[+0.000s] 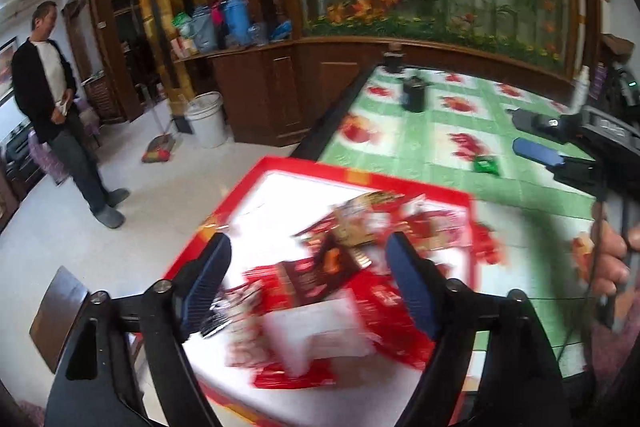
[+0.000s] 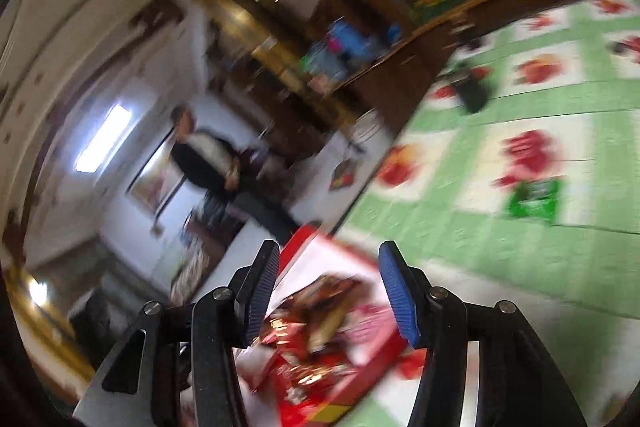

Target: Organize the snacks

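A red-rimmed white box (image 1: 362, 179) sits at the table's near left corner, holding several red, brown and gold snack packets (image 1: 340, 267). My left gripper (image 1: 308, 255) is open and empty just above the packets. A small green packet (image 1: 487, 164) lies alone on the tablecloth beyond the box. In the right wrist view, my right gripper (image 2: 328, 259) is open and empty above the box (image 2: 376, 359). The green packet (image 2: 534, 201) lies to its upper right. The right gripper's blue finger (image 1: 538, 153) shows at the right of the left wrist view. Both views are blurred.
The table has a green checked cloth with red flowers (image 1: 460, 143). A black canister (image 1: 414, 93) stands near its far edge. A man (image 1: 52, 99) stands on the white floor to the left, by a white bucket (image 1: 206, 119) and wooden cabinets (image 1: 276, 87).
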Motion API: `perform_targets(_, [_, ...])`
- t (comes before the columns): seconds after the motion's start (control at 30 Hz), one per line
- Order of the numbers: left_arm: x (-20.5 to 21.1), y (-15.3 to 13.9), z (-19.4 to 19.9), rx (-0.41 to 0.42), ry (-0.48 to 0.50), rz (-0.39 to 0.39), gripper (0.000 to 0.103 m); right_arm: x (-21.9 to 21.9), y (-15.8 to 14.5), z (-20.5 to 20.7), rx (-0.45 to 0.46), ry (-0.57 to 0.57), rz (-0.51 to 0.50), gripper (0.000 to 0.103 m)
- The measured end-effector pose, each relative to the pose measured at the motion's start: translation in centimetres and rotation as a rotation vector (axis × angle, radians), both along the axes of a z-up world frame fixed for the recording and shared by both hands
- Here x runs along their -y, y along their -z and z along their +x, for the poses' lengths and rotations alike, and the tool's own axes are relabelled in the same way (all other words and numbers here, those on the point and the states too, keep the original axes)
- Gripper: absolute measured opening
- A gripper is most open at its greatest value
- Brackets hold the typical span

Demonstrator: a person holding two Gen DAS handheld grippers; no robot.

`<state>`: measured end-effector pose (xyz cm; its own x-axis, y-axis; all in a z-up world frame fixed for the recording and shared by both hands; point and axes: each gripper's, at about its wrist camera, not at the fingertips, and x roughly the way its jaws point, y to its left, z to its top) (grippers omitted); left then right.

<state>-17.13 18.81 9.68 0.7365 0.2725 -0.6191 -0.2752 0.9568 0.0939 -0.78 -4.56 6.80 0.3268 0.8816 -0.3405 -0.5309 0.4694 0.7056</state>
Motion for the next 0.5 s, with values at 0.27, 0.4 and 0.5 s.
perform_targets(0.27, [7.5, -0.7, 2.7, -0.005, 0.109, 0.04, 0.082, 8.5, -0.6, 0.5, 0.065, 0.18, -0.095, 0.055])
perform_targets(0.4, [10.2, -1.6, 2.9, 0.034, 0.106, 0.087, 0.082, 10.8, -1.2, -1.8, 0.141, 0.225, -0.178, 0.055])
perform_targets(0.5, [11.1, -2.0, 2.5, 0.05, 0.117, 0.088, 0.084, 11.5, -1.7, -4.2, 0.213, 0.242, -0.22, 0.061])
